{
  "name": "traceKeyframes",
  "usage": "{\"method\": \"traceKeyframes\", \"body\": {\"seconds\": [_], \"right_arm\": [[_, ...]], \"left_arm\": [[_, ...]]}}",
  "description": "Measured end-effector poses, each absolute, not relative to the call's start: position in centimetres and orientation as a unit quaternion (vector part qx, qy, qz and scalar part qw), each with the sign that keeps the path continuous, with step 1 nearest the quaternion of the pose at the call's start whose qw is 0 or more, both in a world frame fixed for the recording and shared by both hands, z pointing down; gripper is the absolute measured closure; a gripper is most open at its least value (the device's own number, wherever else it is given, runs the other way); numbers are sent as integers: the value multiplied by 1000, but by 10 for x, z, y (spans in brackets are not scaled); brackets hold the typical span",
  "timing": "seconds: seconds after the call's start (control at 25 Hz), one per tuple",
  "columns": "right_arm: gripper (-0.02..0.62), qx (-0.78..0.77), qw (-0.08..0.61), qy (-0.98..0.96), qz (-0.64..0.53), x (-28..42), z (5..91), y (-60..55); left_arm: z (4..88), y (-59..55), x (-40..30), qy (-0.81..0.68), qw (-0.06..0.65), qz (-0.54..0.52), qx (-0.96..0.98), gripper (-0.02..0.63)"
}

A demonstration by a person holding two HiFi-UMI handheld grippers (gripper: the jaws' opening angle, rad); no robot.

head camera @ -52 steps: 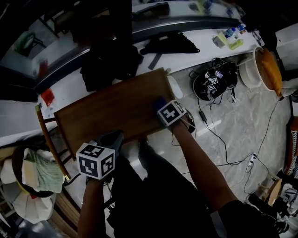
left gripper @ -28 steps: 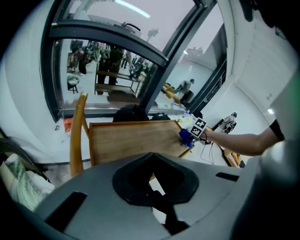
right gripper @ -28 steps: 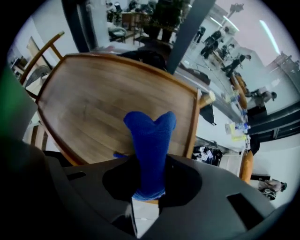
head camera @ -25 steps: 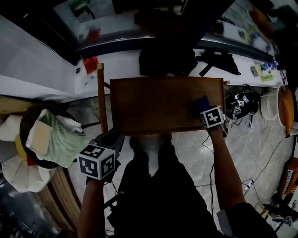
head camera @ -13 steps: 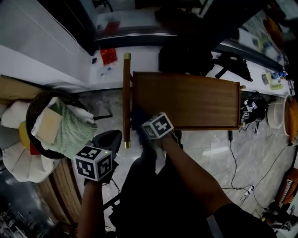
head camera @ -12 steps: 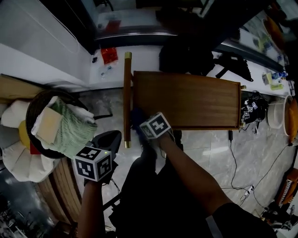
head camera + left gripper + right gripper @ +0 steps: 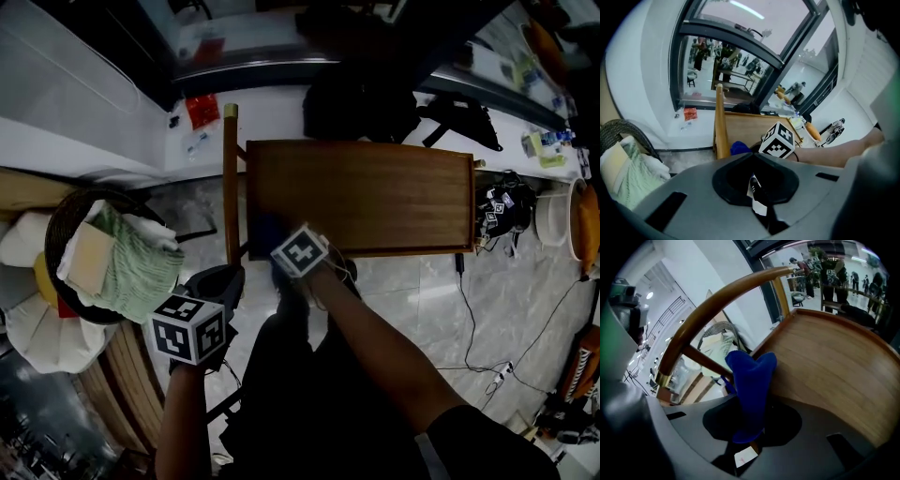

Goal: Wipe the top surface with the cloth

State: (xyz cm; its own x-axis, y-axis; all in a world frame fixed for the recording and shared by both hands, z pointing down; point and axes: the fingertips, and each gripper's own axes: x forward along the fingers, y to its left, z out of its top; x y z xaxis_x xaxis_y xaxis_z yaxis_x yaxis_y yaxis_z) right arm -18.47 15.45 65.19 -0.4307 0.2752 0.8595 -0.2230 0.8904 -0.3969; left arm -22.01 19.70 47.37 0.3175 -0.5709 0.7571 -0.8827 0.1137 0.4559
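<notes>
The brown wooden top (image 7: 366, 195) fills the middle of the head view. My right gripper (image 7: 278, 239) is at its front left corner, shut on a blue cloth (image 7: 267, 228) that rests on the wood beside the side rail (image 7: 230, 178). In the right gripper view the blue cloth (image 7: 749, 380) sticks up from the shut jaws over the wooden top (image 7: 829, 362), under the curved rail (image 7: 717, 301). My left gripper (image 7: 223, 278) hangs off the table at lower left, shut and holding nothing. The left gripper view shows the cloth (image 7: 739, 148) past the rail (image 7: 721, 126).
A round dark basket (image 7: 66, 216) of folded towels stands on the floor at left. Black bags (image 7: 361, 103) lie on the white ledge behind the table. Cables and a dark bundle (image 7: 497, 211) lie right of it, beside a white tub (image 7: 555, 217).
My right gripper has swept the blue cloth from the table's right end to its front left corner. The left gripper has stayed where it was.
</notes>
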Motion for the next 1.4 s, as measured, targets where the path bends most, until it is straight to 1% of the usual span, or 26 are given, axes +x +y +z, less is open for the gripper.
{"method": "traceKeyframes", "body": {"seconds": [0.2,0.64,0.92,1.12,1.4], "right_arm": [[494,18,526,-816,240,-106,651,110],[494,132,537,-795,248,109,641,-17],[494,209,542,-777,241,217,632,-77],[494,249,549,-765,226,258,626,-99],[494,279,570,-745,205,276,625,-106]], "left_arm": [[468,147,-173,-543,477,169,670,595],[468,46,-23,-475,462,193,723,595],[470,14,35,-456,456,200,738,595],[469,4,59,-450,451,200,744,595],[466,9,69,-456,450,201,742,595]]}}
